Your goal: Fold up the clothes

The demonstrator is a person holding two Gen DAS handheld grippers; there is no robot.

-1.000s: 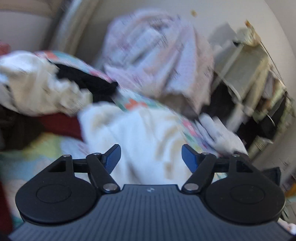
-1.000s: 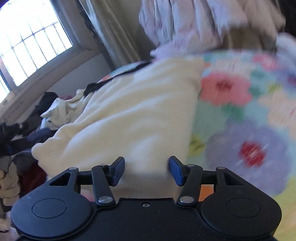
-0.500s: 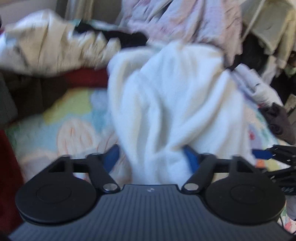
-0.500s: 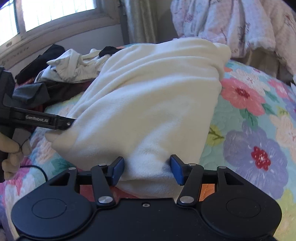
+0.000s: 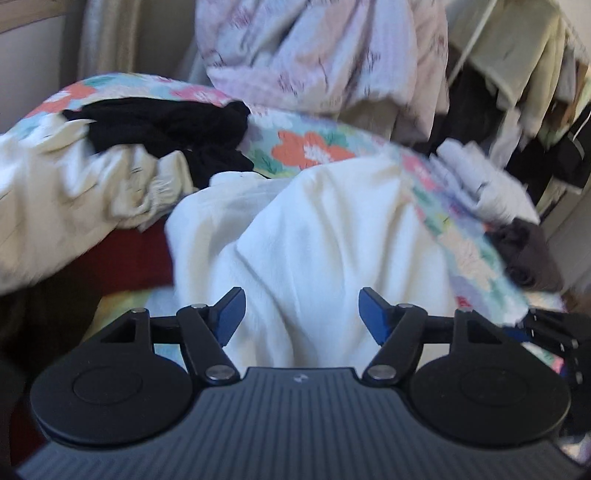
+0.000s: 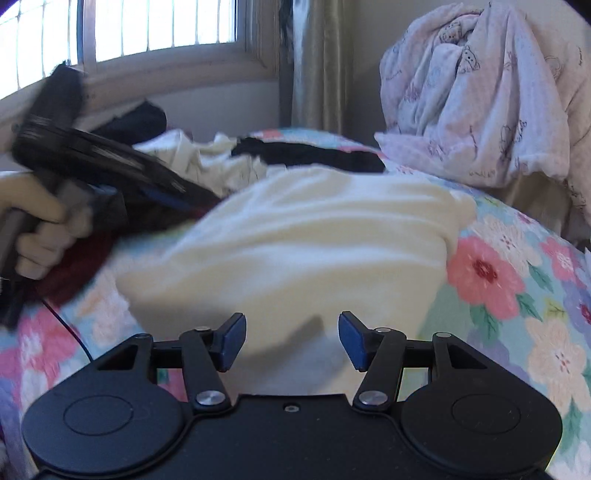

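Observation:
A white fleece garment [image 5: 325, 240] lies bunched on the floral bedspread [image 6: 517, 295]. My left gripper [image 5: 302, 314] hovers over its near end. Its jaws are opening and the blue pads [image 5: 231, 314] stand clear of the cloth that lies between and beneath them. In the right wrist view the left gripper [image 6: 207, 199] is a blur at the fleece's [image 6: 314, 240] left end, held by a person's hand [image 6: 40, 229]. My right gripper [image 6: 291, 339] has a thick fold of the fleece filling the gap between its pads. The right gripper [image 5: 543, 328] shows at the left wrist view's right edge.
Behind the fleece lie a black garment [image 5: 166, 125], a crumpled cream garment [image 5: 74, 192] and a dark red cloth [image 5: 125, 258]. A pink-white quilt [image 6: 480, 92] is heaped at the head of the bed. A loaded clothes rack [image 5: 517, 74] stands on the right, a window [image 6: 147, 29] on the left.
My left gripper's pads were sunk in the fleece half a second ago and now stand free of it. It has swept sideways and is blurred. The fleece lies lower and wider. The right gripper rolled.

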